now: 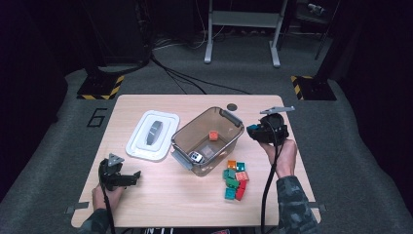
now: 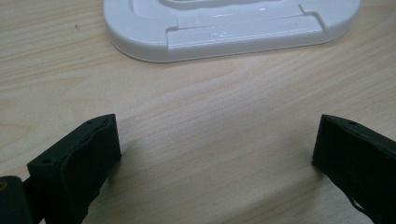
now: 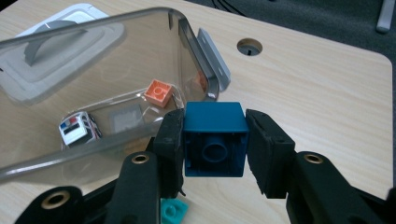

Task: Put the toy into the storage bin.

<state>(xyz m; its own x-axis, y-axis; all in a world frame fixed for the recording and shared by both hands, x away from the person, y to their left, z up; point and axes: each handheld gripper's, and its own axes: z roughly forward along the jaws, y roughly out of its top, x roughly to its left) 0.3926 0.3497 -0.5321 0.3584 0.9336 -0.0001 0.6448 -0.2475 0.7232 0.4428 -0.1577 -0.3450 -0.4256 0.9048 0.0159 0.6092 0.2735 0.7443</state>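
One blue brick, one clear bin

On the tabletop (image 1: 160, 190), a "6" (image 1: 96, 117) marks the floor beside it; no other writing reads. My right fingers (image 3: 215, 140) grip the blue brick (image 3: 215, 133) beside the bin (image 1: 181, 132); it could clip the rim and fall outside. My left fingers (image 2: 215, 149) gape empty near the lid (image 2: 224, 28).

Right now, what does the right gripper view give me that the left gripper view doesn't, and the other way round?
Right gripper view alone: the right gripper clamped on a blue brick with its hollow underside toward the camera, beside the clear bin that holds an orange brick and a small toy car, plus a teal brick on the table below the jaws.
Left gripper view alone: the left gripper, jaws wide apart with nothing between them, low over bare wood.
Both: the white lid lying flat on the wooden table.
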